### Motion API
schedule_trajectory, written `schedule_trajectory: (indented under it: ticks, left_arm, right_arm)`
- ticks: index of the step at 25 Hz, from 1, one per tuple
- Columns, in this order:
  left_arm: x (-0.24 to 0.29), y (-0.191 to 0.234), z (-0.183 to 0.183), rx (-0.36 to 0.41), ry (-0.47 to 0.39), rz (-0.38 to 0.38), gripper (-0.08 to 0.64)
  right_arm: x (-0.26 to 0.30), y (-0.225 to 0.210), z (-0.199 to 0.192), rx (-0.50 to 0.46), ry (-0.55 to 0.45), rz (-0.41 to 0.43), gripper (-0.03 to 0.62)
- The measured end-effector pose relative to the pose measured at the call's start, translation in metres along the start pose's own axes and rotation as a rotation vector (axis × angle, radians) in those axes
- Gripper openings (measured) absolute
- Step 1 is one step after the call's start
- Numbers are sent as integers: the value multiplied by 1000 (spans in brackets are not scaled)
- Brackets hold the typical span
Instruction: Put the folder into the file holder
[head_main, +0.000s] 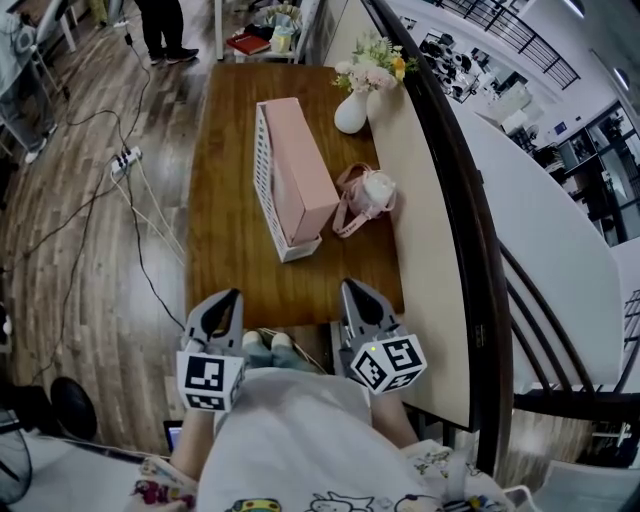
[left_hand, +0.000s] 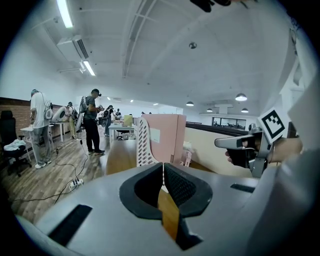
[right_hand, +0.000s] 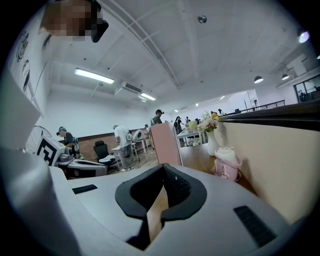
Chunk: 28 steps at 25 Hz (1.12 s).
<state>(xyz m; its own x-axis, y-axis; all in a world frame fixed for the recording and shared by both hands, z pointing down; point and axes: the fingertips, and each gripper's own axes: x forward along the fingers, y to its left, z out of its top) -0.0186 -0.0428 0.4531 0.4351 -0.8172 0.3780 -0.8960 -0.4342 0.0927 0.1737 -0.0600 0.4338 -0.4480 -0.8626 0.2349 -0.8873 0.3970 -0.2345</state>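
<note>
- The pink folder stands upright inside the white file holder, out on the counter and well ahead of both tools. By the look of it, the placing is done!
- Judging from this, nothing is left but to hang back; neither tool is anywhere near the holder.
- The left tool has its jaws pressed right together, the dark pads meeting in a thin line. There's nothing between them and it touches nothing, hovering at the counter's near edge.
- It's the same story for the right tool: closed tight and empty, level with its partner, with the folder straight ahead and well apart.
- A small pink bag sits ahead of the right tool, just beside the holder.
- A white vase of flowers waits further out, beyond the holder's far end.
</note>
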Motion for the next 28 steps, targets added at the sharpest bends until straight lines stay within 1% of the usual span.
schedule_trajectory:
  ticks: [6, 13, 28]
  left_arm:
    - [2, 2, 1, 4, 0, 2, 11]
    - [4, 3, 1, 4, 4, 6, 11]
    - [4, 10, 2, -5, 1, 24, 11]
  right_arm:
    - [0, -4, -2, 25, 1, -12, 2]
    - [3, -5, -1, 41, -1, -5, 2]
    - [13, -2, -3, 5, 14, 10, 0]
